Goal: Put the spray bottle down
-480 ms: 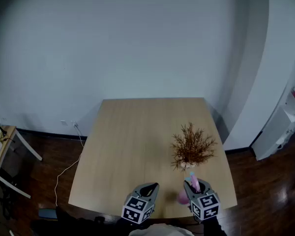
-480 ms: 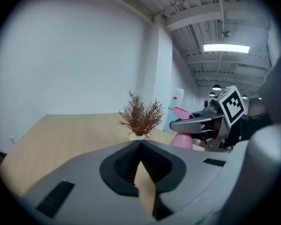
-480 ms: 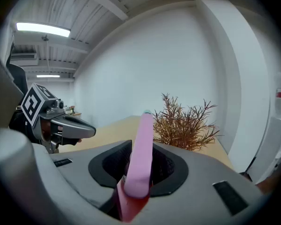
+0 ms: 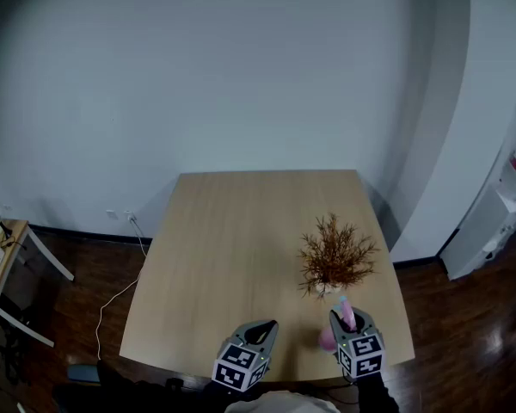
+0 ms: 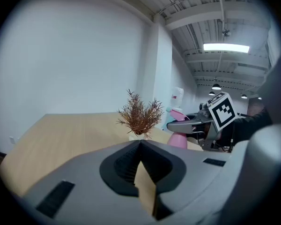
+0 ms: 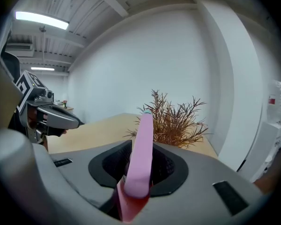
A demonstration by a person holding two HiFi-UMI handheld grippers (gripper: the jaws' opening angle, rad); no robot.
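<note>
The pink spray bottle (image 4: 328, 341) with a pale blue nozzle hangs at the near right corner of the wooden table (image 4: 232, 248). My right gripper (image 4: 342, 317) is shut on its neck. In the right gripper view the pink head (image 6: 143, 144) stands up between the jaws. The left gripper view shows the bottle (image 5: 179, 139) from the side, its base close above or on the table; I cannot tell which. My left gripper (image 4: 262, 325) is at the table's near edge, left of the bottle, shut and holding nothing.
A dried brown plant (image 4: 335, 256) in a small pale pot (image 4: 327, 289) stands just beyond the bottle. A white cable (image 4: 112, 304) trails on the dark floor at the left. A white cabinet (image 4: 490, 231) stands at the right wall.
My right gripper and the bottle have shifted slightly to the right. The left gripper has not moved.
</note>
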